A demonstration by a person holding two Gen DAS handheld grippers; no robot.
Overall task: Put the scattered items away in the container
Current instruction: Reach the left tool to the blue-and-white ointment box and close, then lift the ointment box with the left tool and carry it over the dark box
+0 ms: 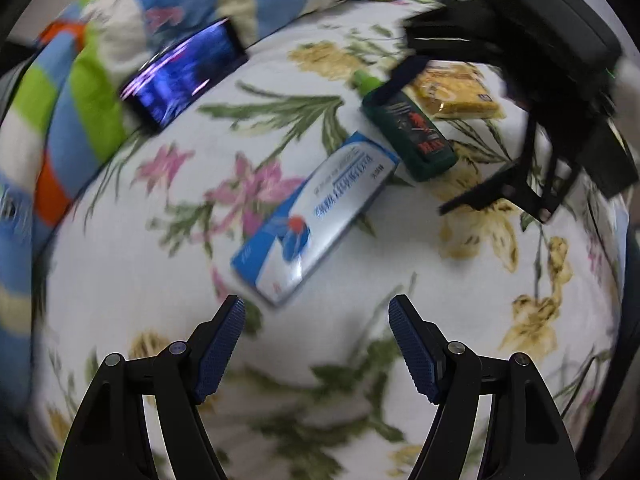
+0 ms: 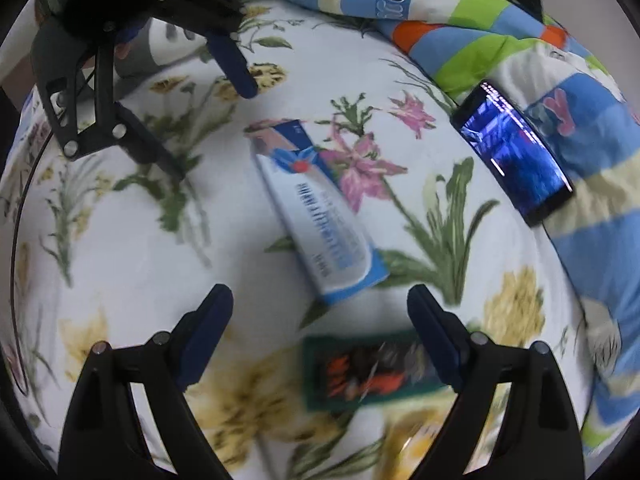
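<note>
Little looks tidied: the blue-and-white box (image 1: 316, 216), green bottle (image 1: 408, 132) and yellow packet (image 1: 456, 88) all lie loose on the floral bed (image 1: 160, 320), no container shows, and both the left hand-held gripper (image 1: 316, 312) and right hand-held gripper (image 2: 320, 300) hang released and empty.

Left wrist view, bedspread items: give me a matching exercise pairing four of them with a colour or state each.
Things:
1. phone
2. bottle
3. box
4. packet

Descriptions:
A. yellow
B. dark green with a lighter green cap
C. screen lit, leaning against the striped blanket
D. blue and white, lying flat

Pairs: 1-C, 2-B, 3-D, 4-A
</note>
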